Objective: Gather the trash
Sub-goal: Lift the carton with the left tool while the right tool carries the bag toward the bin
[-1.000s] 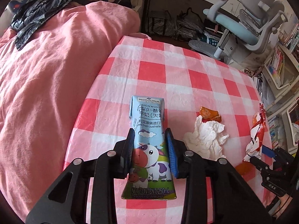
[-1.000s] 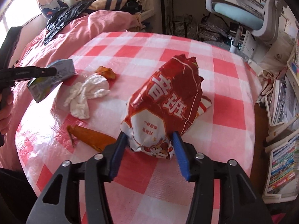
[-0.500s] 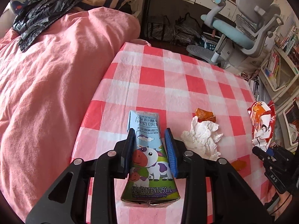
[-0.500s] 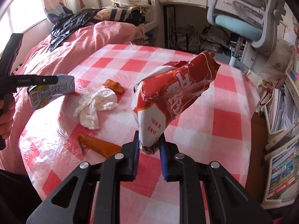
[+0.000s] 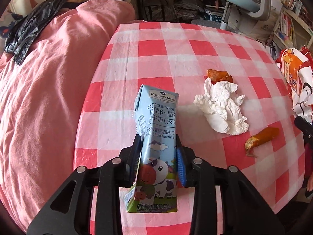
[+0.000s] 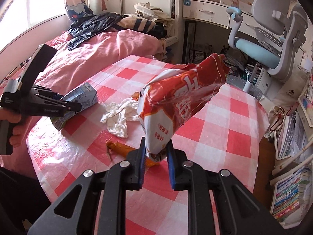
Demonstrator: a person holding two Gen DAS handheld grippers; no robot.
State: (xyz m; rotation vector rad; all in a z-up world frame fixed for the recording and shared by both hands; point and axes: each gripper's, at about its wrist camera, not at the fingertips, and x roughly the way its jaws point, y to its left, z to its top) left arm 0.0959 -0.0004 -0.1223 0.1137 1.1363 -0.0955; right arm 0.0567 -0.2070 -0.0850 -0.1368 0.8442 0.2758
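Left hand-held gripper (image 5: pixel 158 156): clamped on one milk carton (image 5: pixel 156 137). Right hand-held gripper (image 6: pixel 156 162): clamped on one red snack bag (image 6: pixel 180 101), raised above desk (image 6: pixel 225 129). On desk: one crumpled tissue (image 5: pixel 221 109), two orange peel pieces (image 5: pixel 219 75).

The tablecloth (image 5: pixel 195 45) was checked in red, pink and white. The milk carton (image 5: pixel 158 135) was pale blue with a cartoon cow on green. At its two o'clock lay a white crumpled tissue (image 5: pixel 221 107) with orange peel (image 5: pixel 219 75) beyond. The snack bag (image 6: pixel 182 101) was red and white; the bedding (image 5: pixel 49 88) plain pink.
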